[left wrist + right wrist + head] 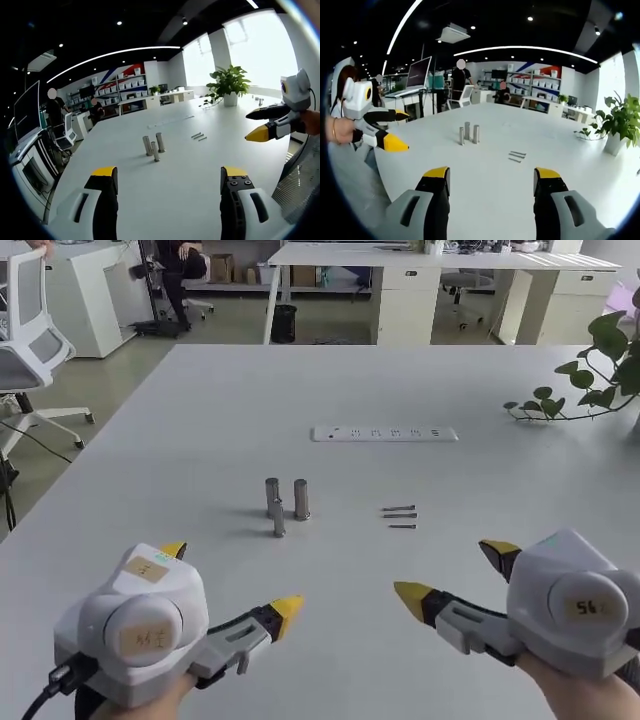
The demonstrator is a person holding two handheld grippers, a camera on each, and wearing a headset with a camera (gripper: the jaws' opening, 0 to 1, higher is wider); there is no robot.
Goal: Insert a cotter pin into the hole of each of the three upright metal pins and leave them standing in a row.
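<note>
Left tool (232, 578) and right tool (453, 570) spread wide, empty; three upright grey metal pins (285, 502) clustered on the white desk (200, 430); three thin grey cotter pins (400, 516) lie nearby.

Bright, even office light — ceiling spots plus window glare; soft shadows, sharp focus, gripper views bend at edges.

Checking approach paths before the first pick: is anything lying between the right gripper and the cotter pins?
Nothing visible does. Only bare table lies between the open right gripper and the three cotter pins. The upright metal pins stand off to their left, clear of that path.
</note>
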